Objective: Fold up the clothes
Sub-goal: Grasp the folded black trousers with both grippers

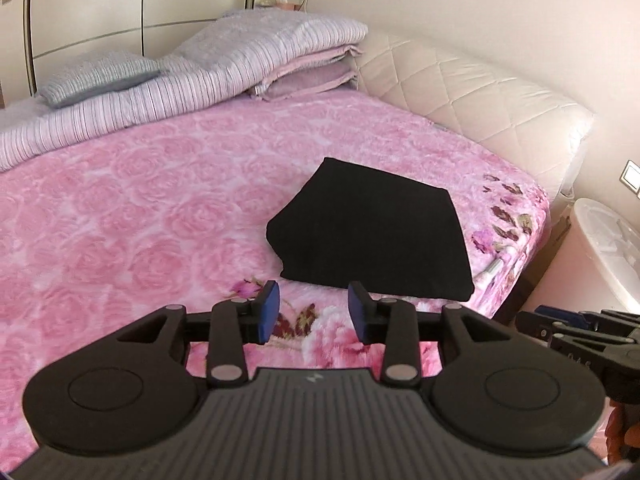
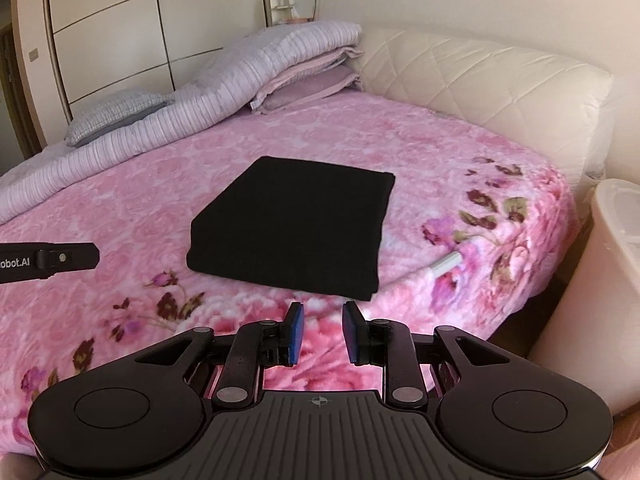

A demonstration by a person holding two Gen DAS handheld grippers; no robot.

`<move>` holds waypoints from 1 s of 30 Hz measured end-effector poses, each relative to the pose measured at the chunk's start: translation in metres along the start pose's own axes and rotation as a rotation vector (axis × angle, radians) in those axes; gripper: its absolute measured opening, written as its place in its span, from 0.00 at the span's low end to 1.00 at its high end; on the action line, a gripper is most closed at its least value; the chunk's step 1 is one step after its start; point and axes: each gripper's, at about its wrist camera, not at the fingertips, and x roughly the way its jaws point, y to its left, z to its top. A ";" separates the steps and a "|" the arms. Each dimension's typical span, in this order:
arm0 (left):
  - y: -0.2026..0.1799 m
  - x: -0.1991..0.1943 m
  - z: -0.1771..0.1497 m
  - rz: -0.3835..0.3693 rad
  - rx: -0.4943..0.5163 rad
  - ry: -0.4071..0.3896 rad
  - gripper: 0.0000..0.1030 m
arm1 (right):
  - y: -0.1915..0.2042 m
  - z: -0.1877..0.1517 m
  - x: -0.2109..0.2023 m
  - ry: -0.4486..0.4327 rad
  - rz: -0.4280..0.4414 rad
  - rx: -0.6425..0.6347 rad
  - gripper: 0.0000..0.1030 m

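A black garment (image 1: 372,232) lies folded into a flat rectangle on the pink rose blanket (image 1: 140,216), near the bed's right corner. It also shows in the right wrist view (image 2: 296,228). My left gripper (image 1: 314,308) is open and empty, hovering just short of the garment's near edge. My right gripper (image 2: 322,330) is open and empty, also just short of the near edge. The right gripper's body shows at the right edge of the left wrist view (image 1: 580,336). The left gripper's finger shows at the left edge of the right wrist view (image 2: 52,260).
Striped bedding and pillows (image 1: 200,76) are piled at the far side of the bed. A cream quilted headboard (image 1: 480,96) runs along the right. A white bin (image 2: 600,300) stands beside the bed's right corner. A wardrobe (image 2: 140,32) stands behind.
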 end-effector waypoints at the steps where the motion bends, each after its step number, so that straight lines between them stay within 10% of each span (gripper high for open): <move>1: -0.001 -0.005 -0.002 0.001 0.005 -0.006 0.32 | 0.000 -0.001 -0.004 -0.006 -0.003 0.002 0.26; 9: 0.000 -0.035 -0.012 -0.001 0.017 -0.057 0.39 | -0.002 -0.005 -0.028 -0.041 -0.034 0.015 0.63; 30: 0.005 0.024 -0.015 0.005 0.014 0.074 0.41 | -0.030 -0.008 0.019 0.055 -0.060 0.088 0.66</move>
